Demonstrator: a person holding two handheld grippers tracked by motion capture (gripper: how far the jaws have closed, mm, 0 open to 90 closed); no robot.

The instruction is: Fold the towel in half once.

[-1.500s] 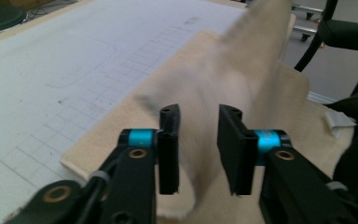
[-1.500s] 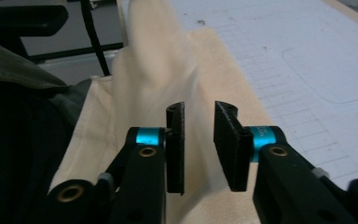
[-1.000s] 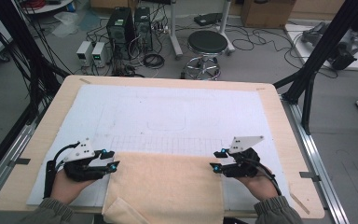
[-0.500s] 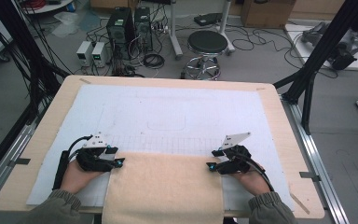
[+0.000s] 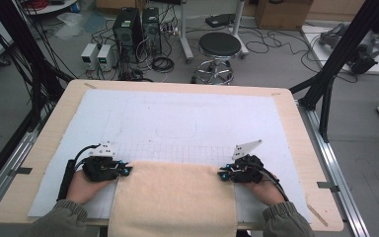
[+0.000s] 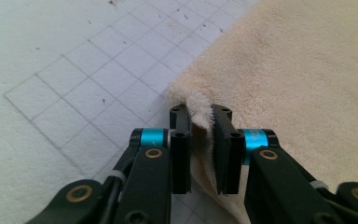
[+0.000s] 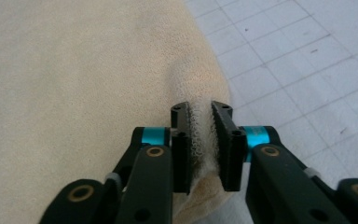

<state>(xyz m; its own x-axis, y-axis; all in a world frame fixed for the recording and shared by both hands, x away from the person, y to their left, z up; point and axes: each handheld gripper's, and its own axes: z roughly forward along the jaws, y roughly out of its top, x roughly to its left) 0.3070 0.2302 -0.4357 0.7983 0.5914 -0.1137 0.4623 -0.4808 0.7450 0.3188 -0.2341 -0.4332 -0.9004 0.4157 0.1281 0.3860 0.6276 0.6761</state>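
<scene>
Towel: cream terry towel [image 5: 175,197] lies flat on the near part of the white gridded mat [image 5: 177,118], its near end hanging over the table edge [image 5: 39,148] toward me.
Left hold: my left gripper [image 6: 200,114] has just been closing, and its jaws now pinch the towel's far left corner, a ridge of pile standing up between the pads.
Right hold: my right gripper [image 7: 200,112] has likewise just been closing and now pinches the far right corner, cloth bunched between its pads.
Step in hand, as I judge it: both far corners are taken, so the lift comes next, likely to fold or spread the cloth.
Doing it well: I would raise both hands together and level, so the far edge stays straight.
Tension: keep the edge lightly taut between my grippers; too much pull could drag a corner out.
Watch for: only a small tuck is caught on each side, so I would start slowly.
Clearance: lift before carrying, so the pile does not drag on the mat.
</scene>
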